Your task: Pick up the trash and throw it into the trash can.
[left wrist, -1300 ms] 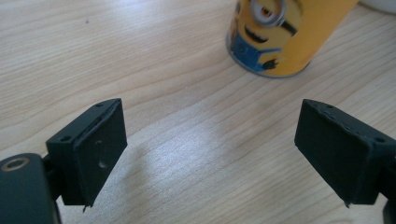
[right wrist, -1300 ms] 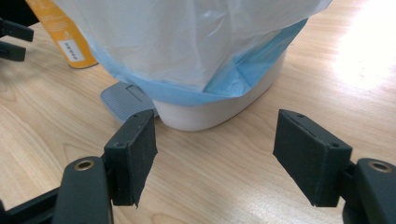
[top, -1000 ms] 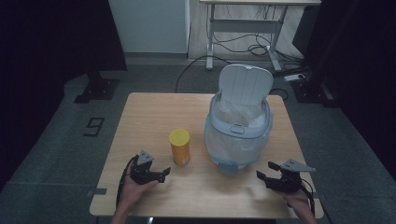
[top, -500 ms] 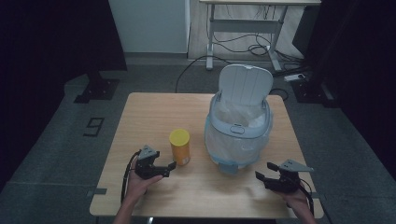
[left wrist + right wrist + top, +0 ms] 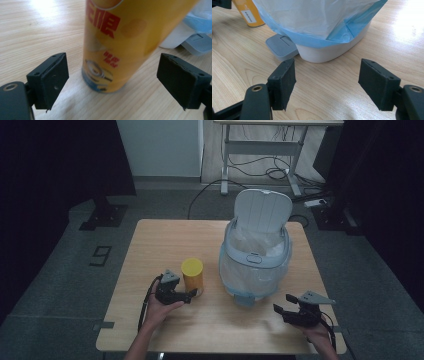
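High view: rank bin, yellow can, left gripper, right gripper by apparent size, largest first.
1. Bin, with its lid raised, by far the largest.
2. Right gripper and left gripper: look about alike, so I won't rank them.
3. Yellow can: slightly smaller than either, though close.

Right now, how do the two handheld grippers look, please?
Both the left gripper and the right gripper are black, each with two flat rectangular pads and a grey three-cornered plate on top. A black cable trails from each. The forearms are bare, no sleeves.
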Available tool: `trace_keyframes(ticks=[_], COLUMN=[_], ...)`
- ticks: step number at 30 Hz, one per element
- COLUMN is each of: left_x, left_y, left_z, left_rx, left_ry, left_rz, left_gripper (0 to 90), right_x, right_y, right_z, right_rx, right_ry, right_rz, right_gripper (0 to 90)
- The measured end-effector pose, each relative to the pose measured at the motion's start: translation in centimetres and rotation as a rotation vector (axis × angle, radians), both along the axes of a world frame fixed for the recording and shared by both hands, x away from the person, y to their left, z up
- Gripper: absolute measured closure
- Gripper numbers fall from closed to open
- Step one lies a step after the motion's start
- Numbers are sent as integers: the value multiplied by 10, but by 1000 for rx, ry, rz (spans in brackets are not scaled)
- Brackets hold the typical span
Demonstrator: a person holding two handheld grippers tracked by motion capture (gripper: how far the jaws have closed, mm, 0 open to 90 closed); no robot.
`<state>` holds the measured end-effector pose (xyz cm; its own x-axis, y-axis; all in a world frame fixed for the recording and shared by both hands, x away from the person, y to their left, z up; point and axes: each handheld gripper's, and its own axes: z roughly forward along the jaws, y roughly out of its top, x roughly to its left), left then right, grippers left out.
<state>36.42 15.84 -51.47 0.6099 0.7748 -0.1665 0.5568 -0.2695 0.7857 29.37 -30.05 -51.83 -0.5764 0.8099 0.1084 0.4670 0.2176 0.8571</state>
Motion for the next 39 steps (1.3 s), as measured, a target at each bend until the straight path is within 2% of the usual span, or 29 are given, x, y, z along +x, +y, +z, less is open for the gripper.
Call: trace_keyframes(ticks=[3, 8, 14, 21, 23, 30, 39], left_x=[5, 10, 12, 12, 10, 7, 3], left_y=[-8, -14, -16, -19, -20, -19, -19], left_z=[-3, -7, -11, -11, -9, -8, -6], left_rx=[13, 10, -20, 4, 19, 19, 39], left_ry=[0, -9, -20, -43, -61, -80, -106], left_rz=[-2, 13, 24, 25, 26, 28, 14], left_gripper=[102, 130, 202, 218, 228, 242, 245], right_x=[1, 1, 1, 1, 1, 1, 1], right_y=[-1, -2, -3, -2, -1, -1, -3], right_z=[0, 0, 0, -1, -1, -1, -1], right_rx=[7, 5, 3, -7, -12, -19, -21], right_ry=[1, -3, -2, -1, -1, -1, -3], right_rz=[-6, -7, -11, -8, -7, -5, -9], right_gripper=[291, 291, 291, 292, 292, 292, 292])
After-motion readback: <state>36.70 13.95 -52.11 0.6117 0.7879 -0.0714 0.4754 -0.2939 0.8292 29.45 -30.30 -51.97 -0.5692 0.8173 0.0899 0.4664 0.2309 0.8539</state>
